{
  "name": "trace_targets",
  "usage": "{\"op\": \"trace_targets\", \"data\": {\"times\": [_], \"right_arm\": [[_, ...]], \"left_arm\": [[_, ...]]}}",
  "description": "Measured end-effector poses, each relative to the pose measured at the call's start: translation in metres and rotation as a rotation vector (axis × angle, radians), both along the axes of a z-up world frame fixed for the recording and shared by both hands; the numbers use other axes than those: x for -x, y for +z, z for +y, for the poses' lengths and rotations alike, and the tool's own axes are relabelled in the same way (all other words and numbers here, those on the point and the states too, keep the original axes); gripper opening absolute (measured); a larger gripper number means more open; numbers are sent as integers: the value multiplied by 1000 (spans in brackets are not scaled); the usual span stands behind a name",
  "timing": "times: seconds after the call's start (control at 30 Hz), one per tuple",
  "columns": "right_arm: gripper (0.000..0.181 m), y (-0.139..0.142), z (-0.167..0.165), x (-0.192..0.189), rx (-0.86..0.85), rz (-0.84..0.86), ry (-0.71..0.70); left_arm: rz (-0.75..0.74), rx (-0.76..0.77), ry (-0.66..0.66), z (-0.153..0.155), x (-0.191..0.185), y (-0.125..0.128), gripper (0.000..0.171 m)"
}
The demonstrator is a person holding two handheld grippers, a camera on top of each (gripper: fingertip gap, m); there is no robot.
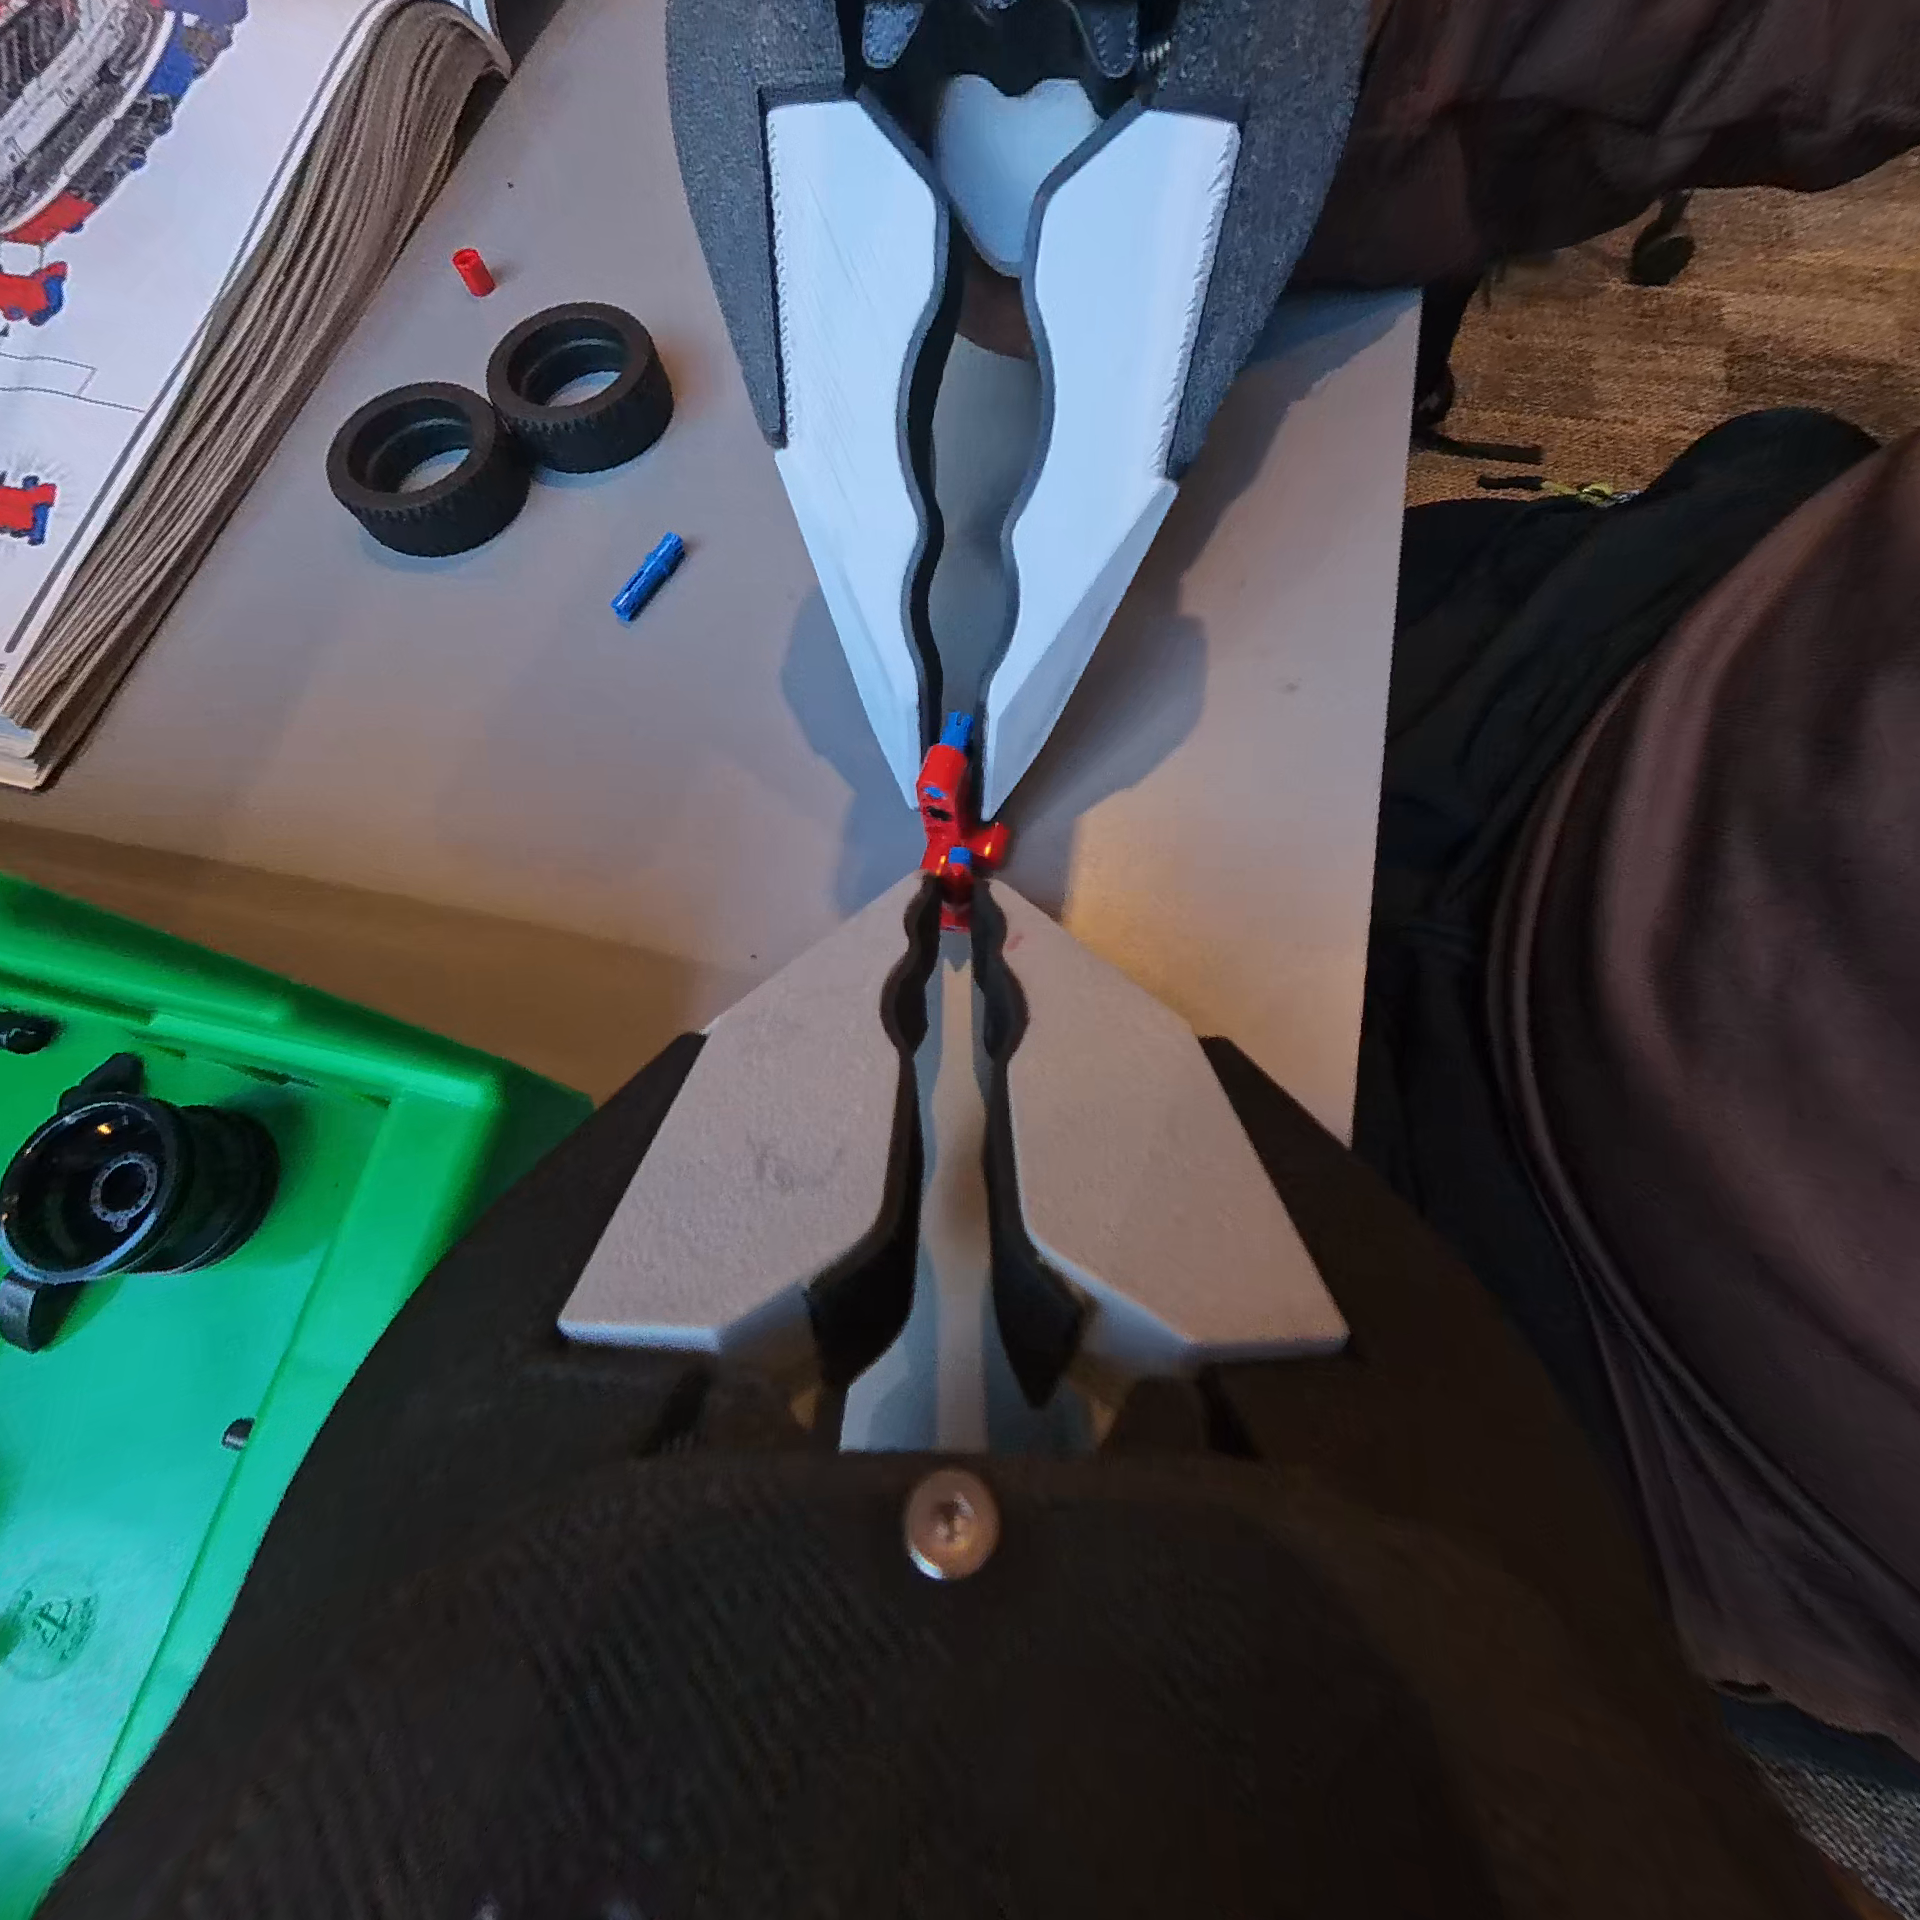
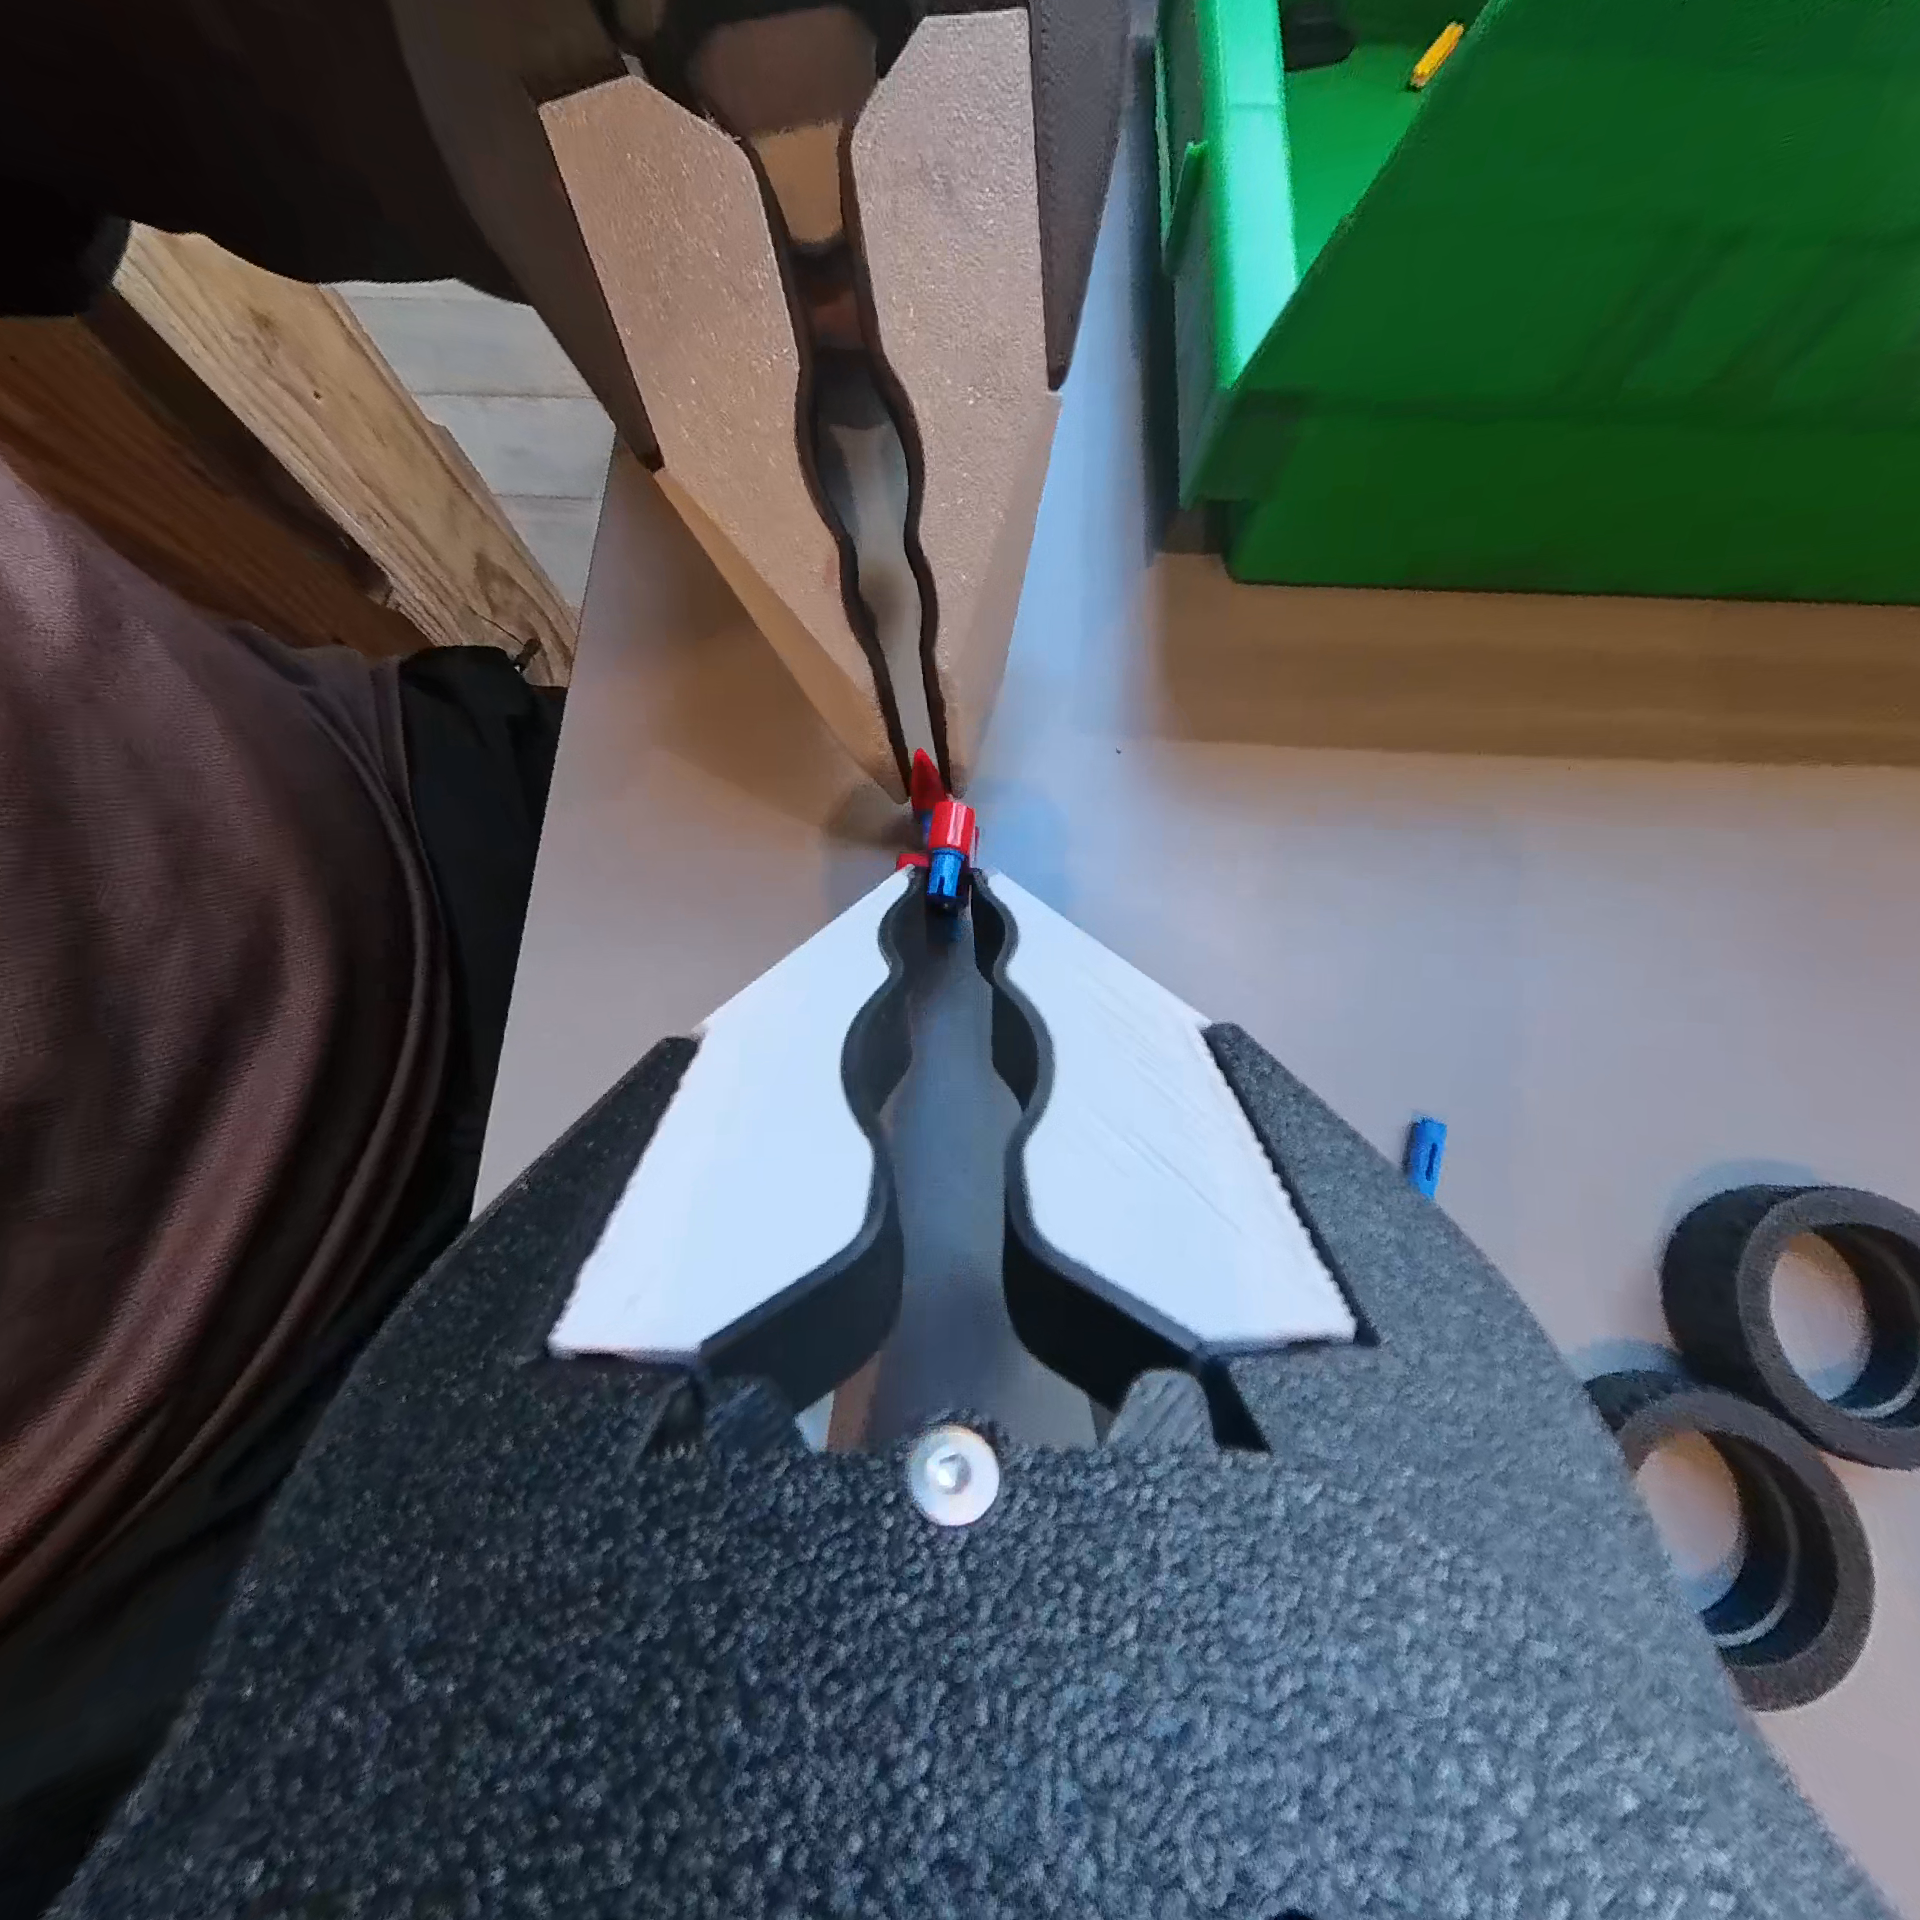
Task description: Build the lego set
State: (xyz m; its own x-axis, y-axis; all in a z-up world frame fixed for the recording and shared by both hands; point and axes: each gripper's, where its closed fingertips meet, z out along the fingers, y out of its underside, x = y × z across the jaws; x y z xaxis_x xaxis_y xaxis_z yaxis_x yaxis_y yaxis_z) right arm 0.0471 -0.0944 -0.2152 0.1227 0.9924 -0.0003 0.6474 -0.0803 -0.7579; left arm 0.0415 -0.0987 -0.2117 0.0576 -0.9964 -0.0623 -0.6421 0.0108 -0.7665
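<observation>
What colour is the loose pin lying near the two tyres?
Blue; the loose pin shows best in the left wrist view.

Left gripper (image 1: pixel 951 914): I've got it clamped on the red-and-blue Lego assembly (image 1: pixel 954 821).
Right gripper (image 1: pixel 954 774): pinching its opposite end.
Table (image 1: pixel 520 727): two black tyres (image 1: pixel 499 431), blue pin (image 1: pixel 646 577).

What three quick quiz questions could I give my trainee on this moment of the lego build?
1. True or false: both the left hand-held gripper and the right hand-held gripper grip the red and blue lego assembly.
2. How many black tyres lie on the table?
3. What colour is the loose pin nearest the tyres: A blue, B yellow, C white?

Key: 1 true; 2 two; 3 A.
</observation>
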Motion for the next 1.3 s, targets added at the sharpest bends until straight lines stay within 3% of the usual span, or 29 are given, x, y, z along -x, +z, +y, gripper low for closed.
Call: {"op": "trace_targets", "data": {"times": [1.03, 1.3], "right_arm": [[6, 0, -4, 2, -7, 4, 68], [6, 0, -3, 2, -14, 5, 66]], "left_arm": [[-29, 80, -9, 1, -1, 3, 3], [24, 65, -32, -2, -2, -4, 5]]}}
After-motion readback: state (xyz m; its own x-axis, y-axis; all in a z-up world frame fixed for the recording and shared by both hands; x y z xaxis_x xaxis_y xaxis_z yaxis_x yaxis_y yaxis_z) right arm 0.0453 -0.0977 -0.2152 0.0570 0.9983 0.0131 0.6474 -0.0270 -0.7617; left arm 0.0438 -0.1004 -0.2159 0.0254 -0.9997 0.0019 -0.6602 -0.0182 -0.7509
